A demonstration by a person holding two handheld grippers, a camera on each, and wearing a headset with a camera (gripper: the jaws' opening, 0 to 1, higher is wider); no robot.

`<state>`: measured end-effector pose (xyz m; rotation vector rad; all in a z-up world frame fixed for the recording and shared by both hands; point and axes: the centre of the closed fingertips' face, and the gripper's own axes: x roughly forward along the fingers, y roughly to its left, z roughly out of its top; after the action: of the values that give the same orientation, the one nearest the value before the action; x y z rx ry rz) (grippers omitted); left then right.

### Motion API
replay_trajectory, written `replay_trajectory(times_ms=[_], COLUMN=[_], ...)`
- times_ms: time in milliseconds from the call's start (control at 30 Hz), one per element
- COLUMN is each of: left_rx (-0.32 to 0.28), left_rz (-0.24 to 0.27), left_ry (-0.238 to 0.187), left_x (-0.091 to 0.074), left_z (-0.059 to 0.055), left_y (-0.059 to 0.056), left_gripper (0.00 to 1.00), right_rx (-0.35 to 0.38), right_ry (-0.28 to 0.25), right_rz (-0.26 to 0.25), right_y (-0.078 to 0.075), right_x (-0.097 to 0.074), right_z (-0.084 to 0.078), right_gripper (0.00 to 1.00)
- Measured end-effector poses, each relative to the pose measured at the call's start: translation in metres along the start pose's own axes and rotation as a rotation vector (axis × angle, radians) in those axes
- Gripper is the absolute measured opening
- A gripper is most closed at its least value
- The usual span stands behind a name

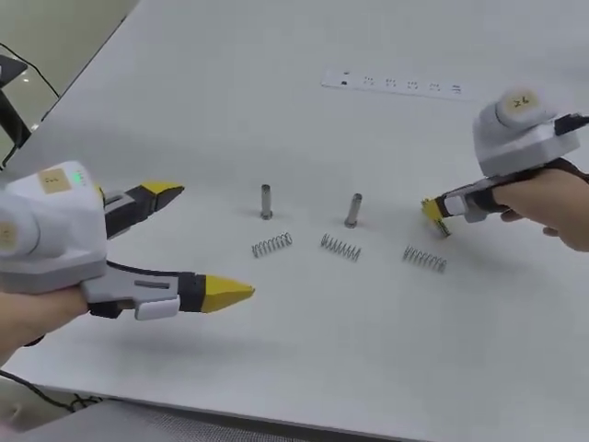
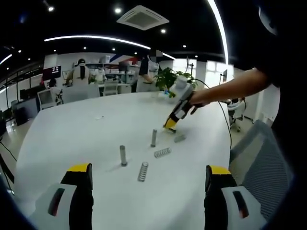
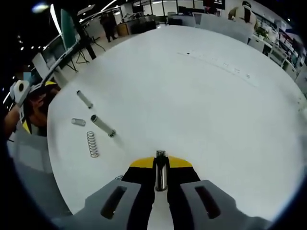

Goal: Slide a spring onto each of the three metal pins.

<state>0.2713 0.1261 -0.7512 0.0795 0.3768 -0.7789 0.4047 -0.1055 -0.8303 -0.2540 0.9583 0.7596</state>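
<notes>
Two metal pins point(image 1: 266, 201) point(image 1: 353, 210) stand upright on the white table point(image 1: 304, 368). In front of them lie three springs point(image 1: 272, 244) point(image 1: 340, 247) point(image 1: 424, 259) in a row. My right gripper point(image 1: 434, 214) is low over the table just right of the pins, tip beside the rightmost spring. In the right gripper view its jaws point(image 3: 161, 165) are shut on a third metal pin point(image 3: 161, 173). My left gripper point(image 1: 198, 241) hovers open at the left, nothing between its fingers. Ahead of the left gripper point(image 2: 148, 182) are both pins point(image 2: 123, 155) point(image 2: 154, 137) and the springs point(image 2: 143, 171) point(image 2: 162, 152).
A white power strip point(image 1: 396, 85) lies flat at the far side of the table. The table's near edge runs just below my left hand. Office desks and people stand far behind in the left gripper view.
</notes>
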Motion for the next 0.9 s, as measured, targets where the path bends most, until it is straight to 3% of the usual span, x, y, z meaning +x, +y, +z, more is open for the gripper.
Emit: replay_trajectory(times_ms=[333, 900], left_rx=[0.003, 0.006], left_rz=[-0.004, -0.007], left_ry=[0.0, 0.0], left_x=[0.001, 0.001], left_z=[0.001, 0.001], left_y=[-0.001, -0.003], left_gripper=[0.95, 0.95], right_rx=[-0.023, -0.035], right_ry=[-0.059, -0.09], right_rz=[-0.003, -0.007], right_y=[0.002, 0.004], right_x=[-0.007, -0.007], right_z=[0.009, 0.015], right_gripper=[0.05, 0.05])
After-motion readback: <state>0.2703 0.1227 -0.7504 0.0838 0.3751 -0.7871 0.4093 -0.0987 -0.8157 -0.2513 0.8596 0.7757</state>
